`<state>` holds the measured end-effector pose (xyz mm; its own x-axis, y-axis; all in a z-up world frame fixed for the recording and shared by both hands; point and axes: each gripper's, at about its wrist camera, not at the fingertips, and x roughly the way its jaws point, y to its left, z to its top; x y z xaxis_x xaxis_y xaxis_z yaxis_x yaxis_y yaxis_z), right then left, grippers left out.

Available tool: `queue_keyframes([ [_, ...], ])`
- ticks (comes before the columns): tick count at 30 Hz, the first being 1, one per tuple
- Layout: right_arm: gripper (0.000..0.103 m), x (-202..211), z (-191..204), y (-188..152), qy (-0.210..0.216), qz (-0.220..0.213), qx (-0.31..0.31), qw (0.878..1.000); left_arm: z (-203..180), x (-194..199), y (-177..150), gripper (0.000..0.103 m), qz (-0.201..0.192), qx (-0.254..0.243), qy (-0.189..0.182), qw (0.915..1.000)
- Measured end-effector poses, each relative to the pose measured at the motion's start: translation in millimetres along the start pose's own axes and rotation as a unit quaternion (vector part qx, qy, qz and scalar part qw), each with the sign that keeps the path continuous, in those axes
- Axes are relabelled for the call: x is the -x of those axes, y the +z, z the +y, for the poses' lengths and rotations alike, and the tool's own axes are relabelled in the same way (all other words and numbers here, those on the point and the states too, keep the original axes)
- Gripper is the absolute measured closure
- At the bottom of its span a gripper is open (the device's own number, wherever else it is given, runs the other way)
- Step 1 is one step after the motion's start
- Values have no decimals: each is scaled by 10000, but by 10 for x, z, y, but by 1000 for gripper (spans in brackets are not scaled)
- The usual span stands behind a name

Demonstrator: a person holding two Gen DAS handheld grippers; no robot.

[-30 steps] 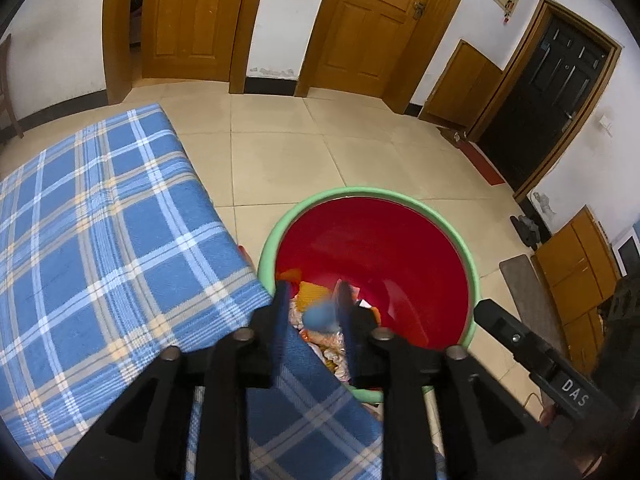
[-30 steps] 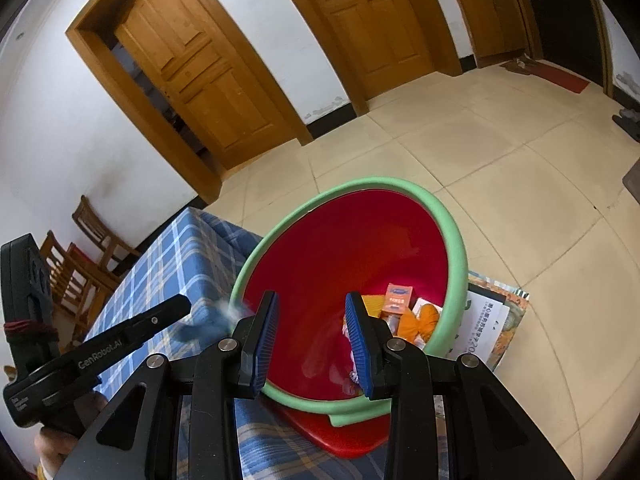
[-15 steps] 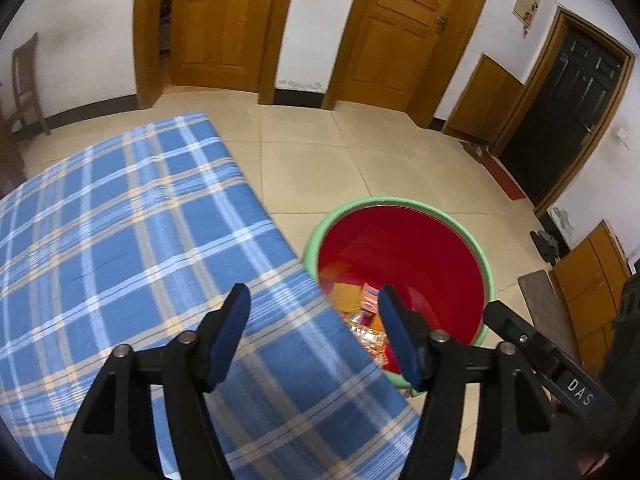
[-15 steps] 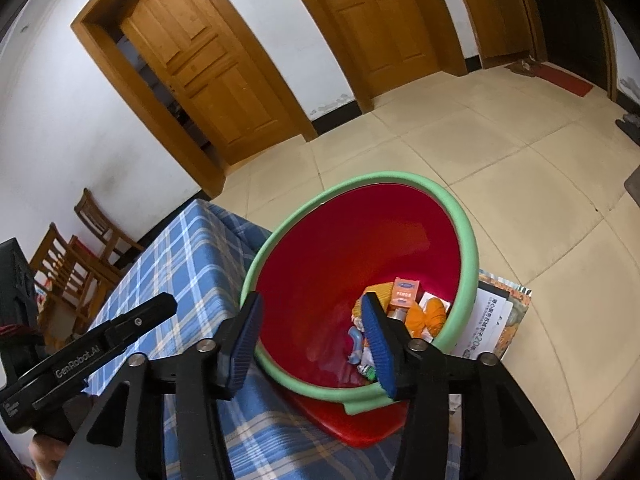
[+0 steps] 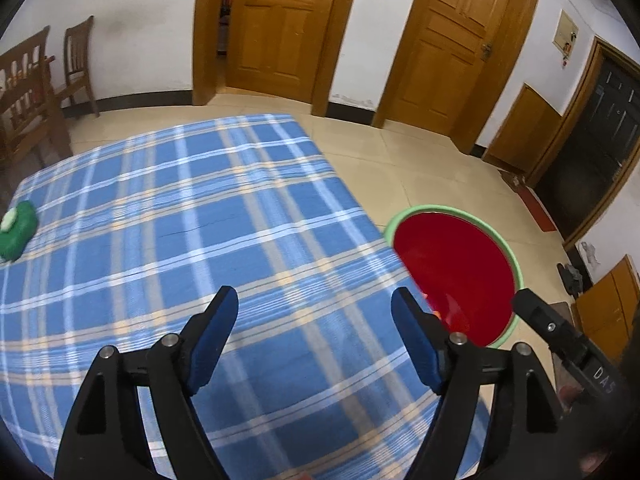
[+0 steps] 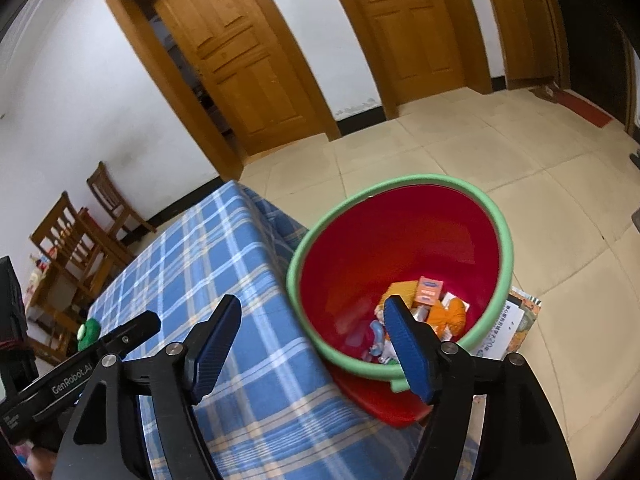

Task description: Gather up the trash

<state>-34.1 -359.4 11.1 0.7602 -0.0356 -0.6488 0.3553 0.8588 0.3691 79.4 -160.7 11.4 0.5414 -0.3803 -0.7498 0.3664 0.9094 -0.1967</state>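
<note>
Left wrist view shows the left gripper point(image 5: 314, 304), jaws just spread wide and empty, swung away from the red basin point(image 5: 456, 272) to above the blue plaid table point(image 5: 180, 216); its load looks dropped; a green item point(image 5: 16, 230) lies far left, well apart. Right gripper point(image 6: 312, 314), jaws also just opened, holds nothing beside the basin, trash point(image 6: 432, 300) inside.

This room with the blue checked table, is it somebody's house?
Probably a home, perhaps a dining or living room. There are wooden doors along a white wall, wooden chairs by the wall, a tiled floor, and a table with a blue checked cloth beside a red bin holding trash.
</note>
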Motion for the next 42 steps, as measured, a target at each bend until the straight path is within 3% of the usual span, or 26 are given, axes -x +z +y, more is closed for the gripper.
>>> queue_keyframes([
  [18,25,99,588,-303,332,85,665,9972,596,512,-275,24,-347,465,790,9952],
  [25,25,137,776,-411,348,4,974,9946,725,684,-386,24,-587,532,1278,9886],
  [32,25,165,866,-511,368,-8,1135,9929,816,761,-465,24,-655,610,1478,9850],
  [42,25,180,904,-553,388,15,1185,9922,835,804,-496,24,-734,659,1475,9841],
])
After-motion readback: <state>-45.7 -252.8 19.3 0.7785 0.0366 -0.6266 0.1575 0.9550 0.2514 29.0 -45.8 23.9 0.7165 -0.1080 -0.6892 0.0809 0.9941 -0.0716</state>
